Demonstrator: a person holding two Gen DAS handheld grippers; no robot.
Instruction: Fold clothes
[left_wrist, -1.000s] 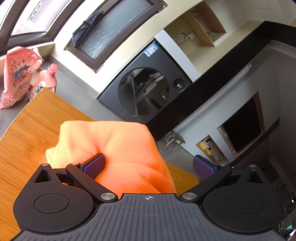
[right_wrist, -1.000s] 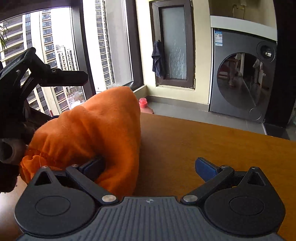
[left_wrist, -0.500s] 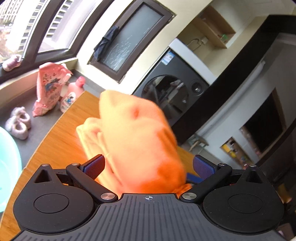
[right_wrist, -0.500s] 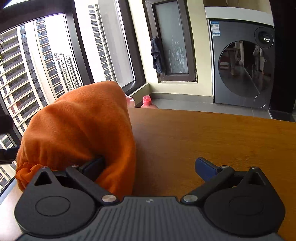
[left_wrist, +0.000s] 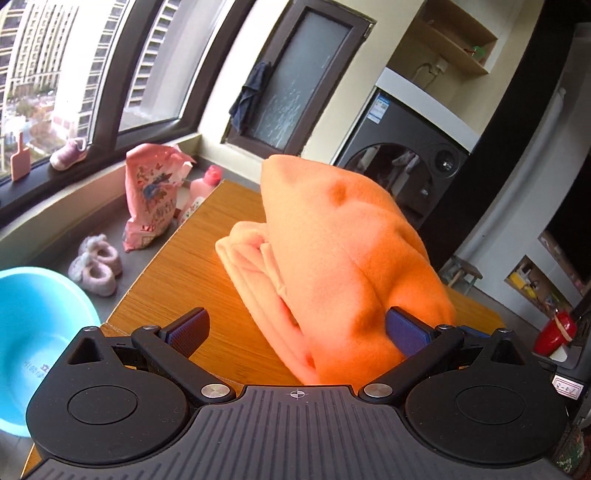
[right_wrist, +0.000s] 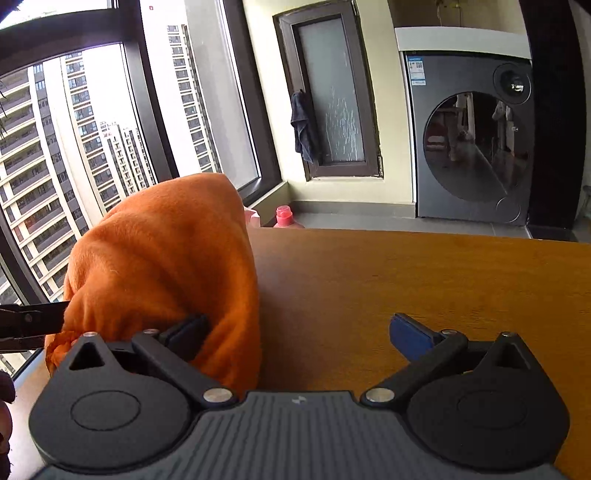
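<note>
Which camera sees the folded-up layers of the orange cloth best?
The left wrist view. There the orange cloth lies on the wooden table with its stacked pale layers showing along one edge. The right wrist view shows the same cloth only as a rounded lump, with no layers visible.

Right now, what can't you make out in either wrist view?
- Left wrist: orange garment covers the right finger's tip, so contact is unclear.
- Right wrist: the garment drapes over the left finger; the left gripper is cut by the frame edge.
- Washer label: too small to read.
</note>
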